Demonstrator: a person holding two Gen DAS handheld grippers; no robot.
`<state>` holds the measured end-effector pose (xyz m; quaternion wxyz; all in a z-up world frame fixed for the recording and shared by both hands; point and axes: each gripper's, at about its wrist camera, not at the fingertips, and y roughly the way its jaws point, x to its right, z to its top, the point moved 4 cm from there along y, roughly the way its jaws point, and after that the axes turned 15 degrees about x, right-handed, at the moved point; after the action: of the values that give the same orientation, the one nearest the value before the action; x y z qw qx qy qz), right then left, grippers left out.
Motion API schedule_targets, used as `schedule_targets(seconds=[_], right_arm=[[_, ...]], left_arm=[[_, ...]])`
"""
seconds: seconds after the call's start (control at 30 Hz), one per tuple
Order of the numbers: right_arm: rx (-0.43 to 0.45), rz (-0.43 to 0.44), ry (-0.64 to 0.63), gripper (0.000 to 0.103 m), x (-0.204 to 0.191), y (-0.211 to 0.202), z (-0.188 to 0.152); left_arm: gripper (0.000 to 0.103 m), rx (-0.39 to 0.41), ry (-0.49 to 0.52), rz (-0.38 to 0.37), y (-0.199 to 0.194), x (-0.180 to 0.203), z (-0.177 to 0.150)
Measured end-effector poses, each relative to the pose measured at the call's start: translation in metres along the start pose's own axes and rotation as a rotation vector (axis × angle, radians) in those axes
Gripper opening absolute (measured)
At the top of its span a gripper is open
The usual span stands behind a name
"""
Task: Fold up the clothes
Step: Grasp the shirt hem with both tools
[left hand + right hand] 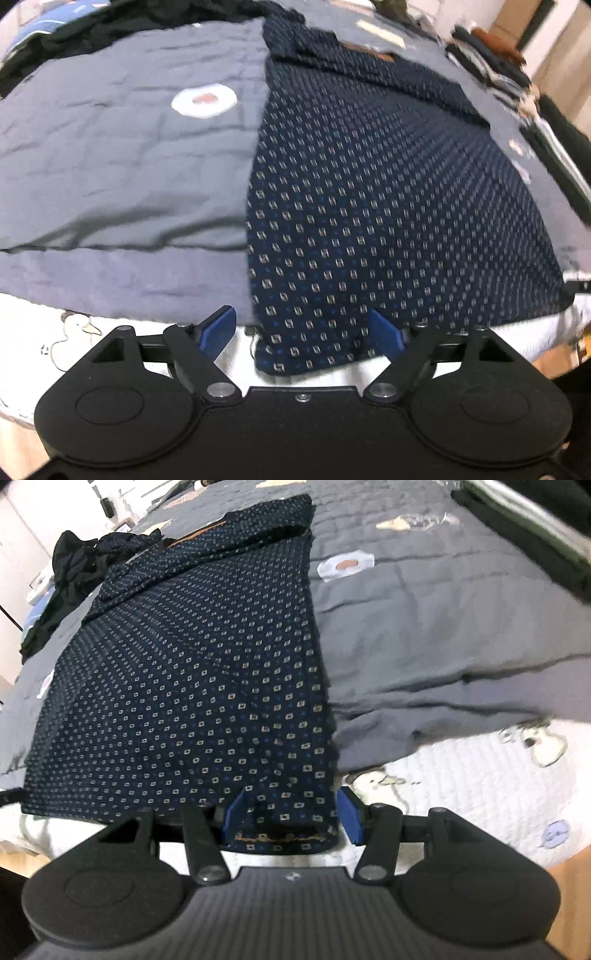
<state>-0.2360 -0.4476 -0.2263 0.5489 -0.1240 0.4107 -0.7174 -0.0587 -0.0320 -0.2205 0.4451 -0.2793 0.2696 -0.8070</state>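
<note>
Tool on the left (303,338) stands fairly wide astride the near left corner of the patterned navy shirt (369,192), pads not pressing it. Right tool (291,818) holds the shirt's (192,686) near right hem corner between its blue fingers (349,814). Spread flat, the shirt hangs over the bed's front edge. Open grey quilt (424,627) lies beside it; dark clothes (77,559) crowd the far corner.
</note>
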Motion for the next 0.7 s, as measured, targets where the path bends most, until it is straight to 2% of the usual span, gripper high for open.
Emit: schedule_targets(seconds=[0.03, 0.1, 0.27, 0.3, 0.33, 0.37, 0.43, 0.47, 0.6, 0.7], right_arm=[[-0.005, -0.004, -0.005, 0.053, 0.000, 0.001, -0.002], [-0.006, 0.001, -0.004, 0.053, 0.001, 0.001, -0.005], [-0.009, 0.009, 0.059, 0.053, 0.007, 0.006, -0.014], [-0.004, 0.011, 0.072, 0.053, 0.007, 0.006, -0.015], [0.003, 0.013, 0.083, 0.053, 0.007, 0.006, -0.016], [0.004, 0.019, 0.093, 0.051, 0.006, 0.005, -0.016], [-0.002, 0.044, 0.112, 0.028, 0.003, 0.005, -0.017], [-0.002, 0.062, 0.130, 0.010, 0.003, 0.004, -0.017], [0.038, 0.116, 0.158, 0.007, -0.005, -0.013, -0.009], [0.103, 0.150, 0.133, 0.007, -0.010, -0.039, 0.006]], left_arm=[[0.057, -0.001, 0.009, -0.003, 0.001, 0.001, -0.001], [0.048, -0.020, -0.021, -0.026, 0.005, 0.000, -0.002], [0.048, -0.052, -0.050, -0.008, 0.015, -0.004, -0.004], [0.039, -0.054, -0.051, -0.012, 0.016, -0.004, -0.005], [0.022, -0.055, -0.043, -0.020, 0.016, -0.002, -0.005], [0.019, -0.053, -0.040, -0.026, 0.014, -0.002, -0.005], [0.013, -0.046, -0.042, -0.036, 0.011, -0.002, -0.005], [0.011, -0.042, -0.043, -0.040, 0.009, -0.003, -0.005], [0.008, 0.002, -0.112, -0.071, -0.005, -0.013, 0.004], [0.007, 0.049, -0.123, -0.085, -0.019, -0.020, 0.014]])
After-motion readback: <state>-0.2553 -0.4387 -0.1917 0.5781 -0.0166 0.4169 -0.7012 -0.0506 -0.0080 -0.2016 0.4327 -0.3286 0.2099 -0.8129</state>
